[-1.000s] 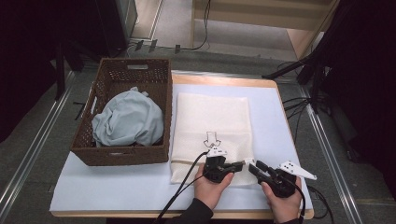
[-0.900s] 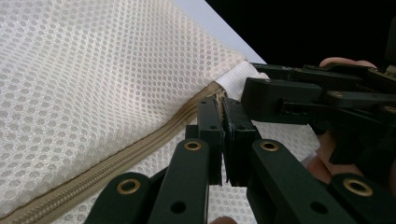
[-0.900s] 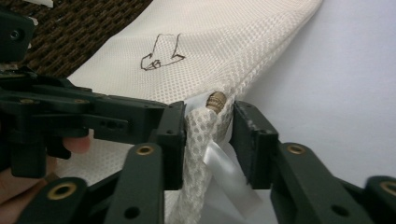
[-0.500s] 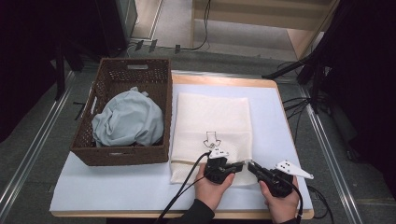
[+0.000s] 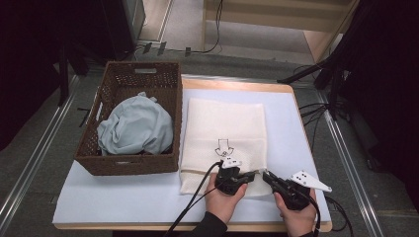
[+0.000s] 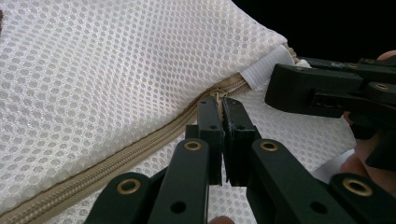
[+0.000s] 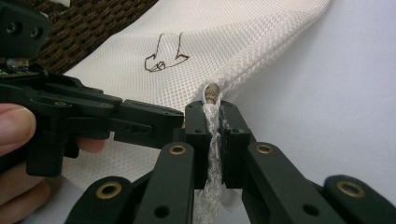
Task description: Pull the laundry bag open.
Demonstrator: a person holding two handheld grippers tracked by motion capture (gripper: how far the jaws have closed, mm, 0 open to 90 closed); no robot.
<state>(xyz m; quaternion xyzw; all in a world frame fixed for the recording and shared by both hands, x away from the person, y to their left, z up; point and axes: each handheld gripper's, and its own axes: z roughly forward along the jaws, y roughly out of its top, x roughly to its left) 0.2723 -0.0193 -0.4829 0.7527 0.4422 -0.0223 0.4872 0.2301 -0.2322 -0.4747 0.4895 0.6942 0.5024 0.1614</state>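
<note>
With our right gripper pinching the mesh bag's corner and our left gripper clamping the zipper pull, we judge unzipping comes next.

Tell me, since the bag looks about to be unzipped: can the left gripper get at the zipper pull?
Probably yes. The left gripper sits shut right at the zipper pull on the mesh bag; the right gripper pinches the bag's corner beside it, not blocking it.

Mesh bag flat on table, mid-right. Basket just left of bag, touching its edge; bundled cloth inside basket. Left gripper and right gripper at bag's near edge, right gripper right of left.
</note>
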